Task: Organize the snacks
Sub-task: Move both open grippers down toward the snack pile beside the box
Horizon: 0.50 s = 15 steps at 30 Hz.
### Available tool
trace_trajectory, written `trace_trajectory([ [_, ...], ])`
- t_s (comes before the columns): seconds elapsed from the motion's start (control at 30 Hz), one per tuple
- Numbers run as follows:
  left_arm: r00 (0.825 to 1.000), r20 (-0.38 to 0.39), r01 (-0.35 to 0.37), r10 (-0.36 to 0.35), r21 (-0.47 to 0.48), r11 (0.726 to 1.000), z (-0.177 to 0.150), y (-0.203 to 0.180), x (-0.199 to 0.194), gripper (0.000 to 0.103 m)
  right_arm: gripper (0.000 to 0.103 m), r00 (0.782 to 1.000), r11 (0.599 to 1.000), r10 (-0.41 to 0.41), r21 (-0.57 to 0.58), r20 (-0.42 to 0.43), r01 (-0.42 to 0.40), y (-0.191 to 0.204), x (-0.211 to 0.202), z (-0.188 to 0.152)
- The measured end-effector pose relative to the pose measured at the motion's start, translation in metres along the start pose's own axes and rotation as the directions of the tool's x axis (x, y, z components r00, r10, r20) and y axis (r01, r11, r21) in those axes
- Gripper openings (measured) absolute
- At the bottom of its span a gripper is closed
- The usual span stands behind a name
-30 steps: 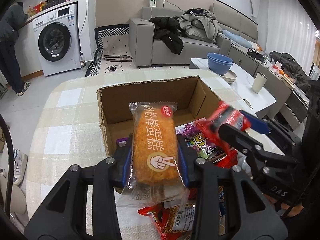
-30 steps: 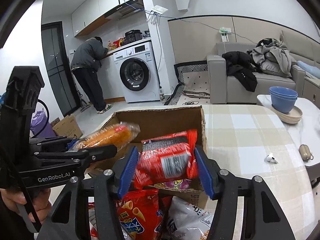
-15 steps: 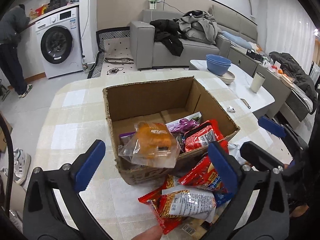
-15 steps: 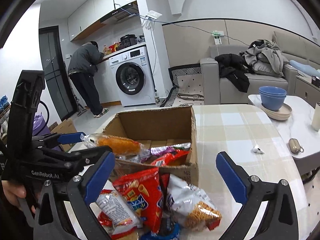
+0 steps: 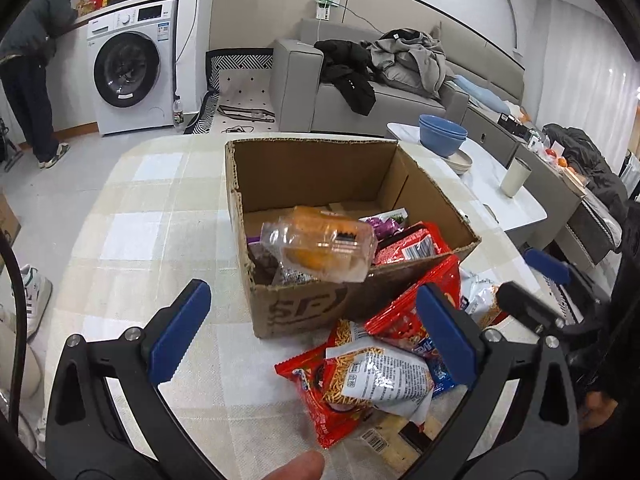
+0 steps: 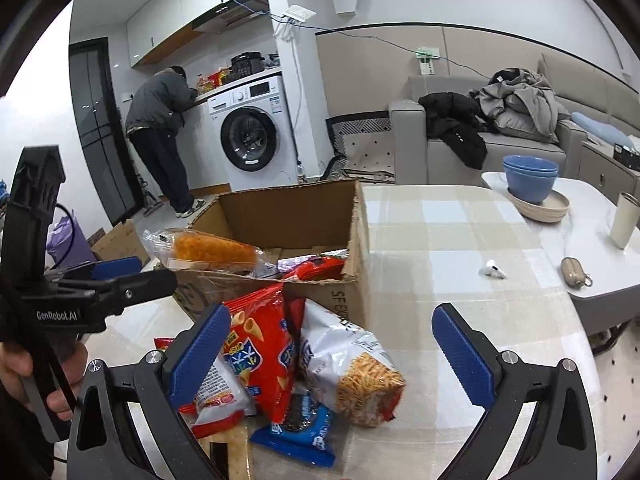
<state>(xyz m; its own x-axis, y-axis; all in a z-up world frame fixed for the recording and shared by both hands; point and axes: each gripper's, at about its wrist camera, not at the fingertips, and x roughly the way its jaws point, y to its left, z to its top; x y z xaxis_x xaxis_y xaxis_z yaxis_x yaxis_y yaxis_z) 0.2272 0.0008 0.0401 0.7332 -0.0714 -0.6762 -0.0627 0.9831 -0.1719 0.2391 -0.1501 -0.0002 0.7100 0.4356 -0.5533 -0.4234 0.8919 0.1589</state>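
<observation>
An open brown cardboard box (image 5: 348, 216) stands on the checked beige tabletop (image 5: 160, 208), and a clear-wrapped orange cake bar (image 5: 320, 246) lies tilted across its near rim, one end over the edge, resting on the other packets inside. Beside it in the box are a red crinkled snack packet (image 5: 412, 242) and a purple wrapper (image 5: 382, 222). The left gripper (image 5: 316, 334) hangs in front of the box with its blue-padded jaws wide apart and nothing between them; the right gripper (image 6: 328, 350) likewise has its jaws spread apart and empty, above a loose heap of snacks just in front of the box. That heap includes a red bag printed with cone-shaped crisps (image 6: 260, 344), a white bag showing thin fried sticks (image 6: 352, 364) and a blue cookie packet (image 6: 300, 432). On the neighbouring white marble table stand stacked blue bowls (image 6: 530, 178) and a pale cup (image 6: 624, 220).
</observation>
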Motion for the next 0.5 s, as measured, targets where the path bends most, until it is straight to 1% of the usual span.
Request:
trace_trajectory([
  [0.07, 1.000, -0.003, 0.002, -0.002, 0.004, 1.000, -0.003, -0.001, 0.000, 0.102, 0.103, 1.000, 1.000, 0.009, 0.025, -0.010, -0.009, -0.003, -0.003, -0.005],
  [0.13, 1.000, -0.003, 0.005, -0.005, 0.005, 1.000, -0.007, -0.002, -0.003, 0.102, 0.103, 1.000, 1.000, 0.029, 0.012, -0.007, -0.029, -0.005, -0.006, -0.013],
  [0.23, 1.000, -0.004, 0.010, -0.010, 0.004, 1.000, -0.012, -0.002, -0.004, 0.102, 0.103, 1.000, 1.000, 0.005, -0.005, 0.003, -0.005, -0.008, -0.007, -0.013],
  [0.27, 1.000, -0.008, 0.010, -0.010, 0.005, 1.000, -0.013, -0.003, -0.003, 0.102, 0.103, 1.000, 1.000, 0.010, 0.012, 0.011, -0.011, -0.012, -0.008, -0.013],
  [0.37, 1.000, -0.014, 0.005, -0.005, 0.009, 1.000, -0.014, -0.004, -0.003, 0.102, 0.103, 1.000, 0.999, 0.017, 0.047, -0.001, -0.017, -0.019, -0.005, -0.011],
  [0.43, 1.000, -0.016, 0.008, -0.008, 0.010, 1.000, -0.014, -0.004, -0.003, 0.102, 0.103, 0.999, 0.999, 0.027, 0.034, -0.023, -0.027, -0.019, -0.002, -0.012],
  [0.5, 1.000, -0.009, 0.000, 0.000, 0.006, 1.000, -0.016, -0.005, -0.004, 0.102, 0.103, 0.999, 1.000, 0.030, 0.011, -0.016, -0.030, -0.018, -0.004, -0.014],
])
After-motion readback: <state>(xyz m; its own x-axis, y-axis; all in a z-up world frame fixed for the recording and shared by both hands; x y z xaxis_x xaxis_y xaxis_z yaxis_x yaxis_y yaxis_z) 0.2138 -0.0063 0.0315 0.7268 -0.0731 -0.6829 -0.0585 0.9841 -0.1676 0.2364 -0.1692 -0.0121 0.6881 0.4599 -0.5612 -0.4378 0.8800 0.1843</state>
